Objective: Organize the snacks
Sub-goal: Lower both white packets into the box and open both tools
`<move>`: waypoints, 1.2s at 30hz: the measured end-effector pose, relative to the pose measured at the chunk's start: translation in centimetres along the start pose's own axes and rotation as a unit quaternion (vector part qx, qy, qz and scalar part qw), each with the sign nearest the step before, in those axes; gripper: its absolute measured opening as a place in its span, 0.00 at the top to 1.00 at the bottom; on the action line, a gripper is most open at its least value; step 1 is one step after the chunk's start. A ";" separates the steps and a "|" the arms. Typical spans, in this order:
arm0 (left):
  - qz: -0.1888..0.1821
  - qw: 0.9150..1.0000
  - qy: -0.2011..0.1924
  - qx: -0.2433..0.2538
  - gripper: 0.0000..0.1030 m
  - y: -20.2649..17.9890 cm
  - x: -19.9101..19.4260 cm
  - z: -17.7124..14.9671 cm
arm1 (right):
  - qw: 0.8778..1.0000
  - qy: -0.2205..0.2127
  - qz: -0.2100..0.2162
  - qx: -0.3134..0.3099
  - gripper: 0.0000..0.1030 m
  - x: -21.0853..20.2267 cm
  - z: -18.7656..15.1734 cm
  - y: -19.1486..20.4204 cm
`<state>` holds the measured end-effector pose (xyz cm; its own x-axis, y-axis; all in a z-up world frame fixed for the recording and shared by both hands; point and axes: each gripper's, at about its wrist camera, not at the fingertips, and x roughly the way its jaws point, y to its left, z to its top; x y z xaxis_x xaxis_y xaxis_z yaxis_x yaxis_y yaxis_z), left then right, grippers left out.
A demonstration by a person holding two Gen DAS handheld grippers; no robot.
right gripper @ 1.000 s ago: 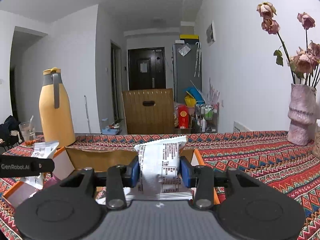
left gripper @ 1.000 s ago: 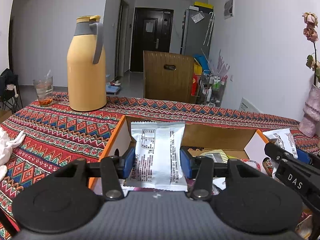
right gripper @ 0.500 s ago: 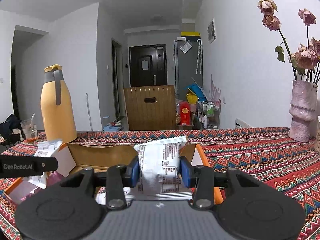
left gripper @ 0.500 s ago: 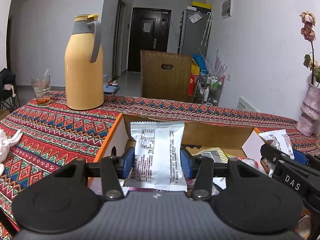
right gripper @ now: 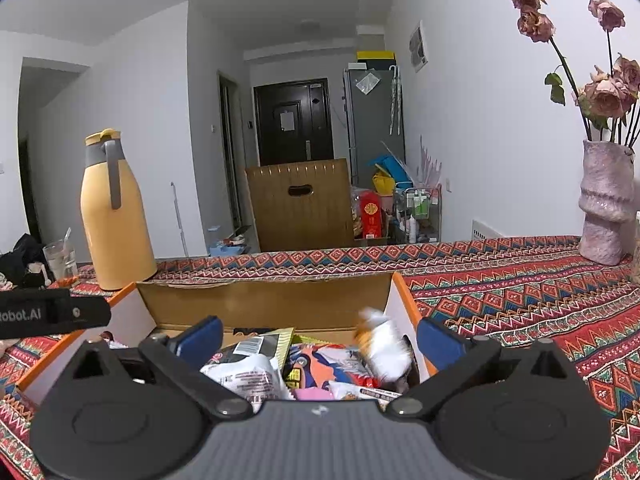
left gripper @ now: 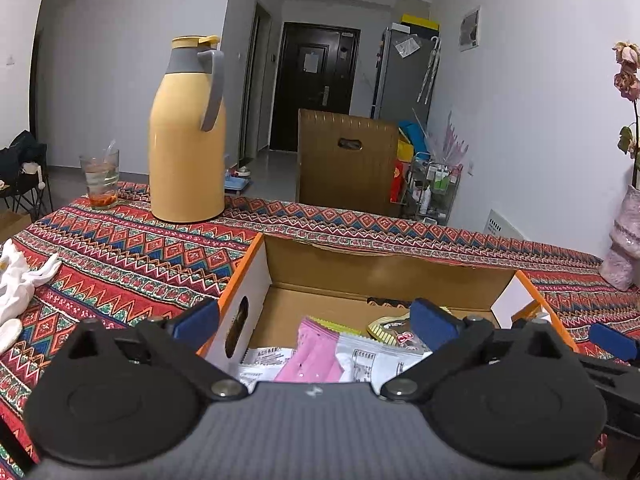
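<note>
An open cardboard box with orange edges (left gripper: 384, 272) sits on the patterned tablecloth; it also shows in the right wrist view (right gripper: 264, 300). My left gripper (left gripper: 314, 322) is open and empty above the box's left part, over a white and pink packet (left gripper: 316, 354). My right gripper (right gripper: 320, 338) is open above the box's right part. A white packet (right gripper: 384, 346) is blurred, in mid-fall between its fingers. Several snack packets (right gripper: 320, 364) lie in the box.
A yellow thermos jug (left gripper: 187, 132) and a glass (left gripper: 100, 178) stand at the back left. A white cloth (left gripper: 18, 280) lies at the left. A pink vase of dried roses (right gripper: 606, 200) stands at the right. A wooden chair (left gripper: 346, 160) is behind the table.
Both grippers have opened and let go of their white packets. The left packet lies in the box; the right one is falling into it.
</note>
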<state>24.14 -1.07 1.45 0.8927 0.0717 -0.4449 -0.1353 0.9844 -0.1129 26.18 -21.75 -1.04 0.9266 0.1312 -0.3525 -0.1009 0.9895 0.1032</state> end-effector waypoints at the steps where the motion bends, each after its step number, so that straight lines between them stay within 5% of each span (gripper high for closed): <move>1: 0.000 1.000 0.001 0.000 0.00 0.0 0.0 0.0 | 1.000 0.000 0.001 0.000 0.00 0.0 0.0 0.0; 22: 0.000 1.000 0.013 -0.010 0.00 0.0 -0.1 0.0 | 1.000 0.001 -0.009 0.004 0.00 -0.2 0.2 -0.1; 36: 0.003 1.000 -0.015 -0.020 0.00 0.1 -3.1 1.7 | 0.999 -0.041 -0.007 -0.002 0.00 -4.4 2.2 0.4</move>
<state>22.10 -0.94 4.37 0.9042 0.0825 -0.4191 -0.1570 0.9767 -0.1464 22.85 -22.09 2.63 0.9543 0.1125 -0.2768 -0.0895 0.9915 0.0945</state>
